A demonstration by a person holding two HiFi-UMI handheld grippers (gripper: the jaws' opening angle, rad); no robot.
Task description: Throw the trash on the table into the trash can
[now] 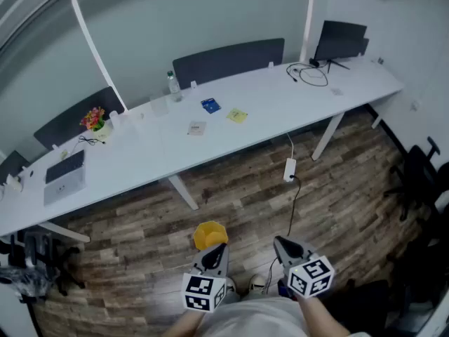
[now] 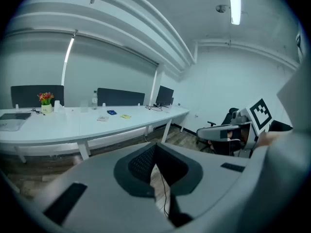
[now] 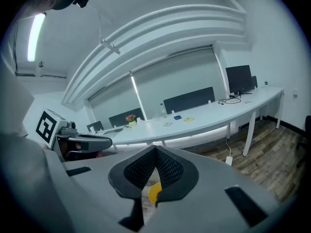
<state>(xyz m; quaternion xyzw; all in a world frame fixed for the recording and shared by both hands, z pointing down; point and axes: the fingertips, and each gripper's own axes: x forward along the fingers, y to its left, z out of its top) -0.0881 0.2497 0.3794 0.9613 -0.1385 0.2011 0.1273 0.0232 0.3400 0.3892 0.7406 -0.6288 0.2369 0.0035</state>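
Both grippers hang over the wood floor (image 1: 337,188), well off the surface (image 1: 273,107). Left gripper (image 2: 155,146): fingers clenched tip to tip, nothing in them. Right gripper (image 3: 155,149): same, clenched and empty. The trash sits about mid-length on the surface, well apart from both sets of fingers: blue packet (image 1: 210,105), yellow scrap (image 1: 237,116) near it, pale paper (image 1: 196,128) closer to the surface's front edge. Yellow trash can (image 1: 210,234) stands on the floor in front of the surface, just ahead of the left fingers. Also on the surface: clear bottle (image 1: 173,86) at the back edge, flowers (image 1: 92,118) and laptop (image 1: 64,177) toward the left end, monitor (image 1: 340,41) and a cable loop (image 1: 312,74) at the right end. Dark divider panels (image 1: 228,60) run behind the surface. White walls.
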